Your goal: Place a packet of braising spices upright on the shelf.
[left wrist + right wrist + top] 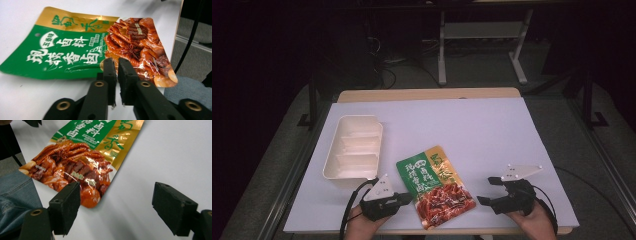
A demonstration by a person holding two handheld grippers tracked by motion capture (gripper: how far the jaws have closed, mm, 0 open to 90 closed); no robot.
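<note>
A food packet (435, 185), green and gold with a picture of braised meat, lies flat on the white table (492, 130) near its front edge. My left gripper (408, 199) is at the packet's left edge. In the left gripper view its jaws stand almost together over the near edge of the packet (75, 47), with nothing visible in the thin gap, and the left gripper (117, 62) is shut. My right gripper (488, 190) is open, a little to the right of the packet and apart from it. The packet's meat-picture corner (82, 157) lies beyond the left fingertip (66, 205).
An empty white compartment tray (354, 162) sits at the left of the table, behind the left gripper. The table's front edge runs just below both hands. A leg in jeans (15, 195) shows under the edge. A desk frame (442, 50) stands on the floor beyond.
</note>
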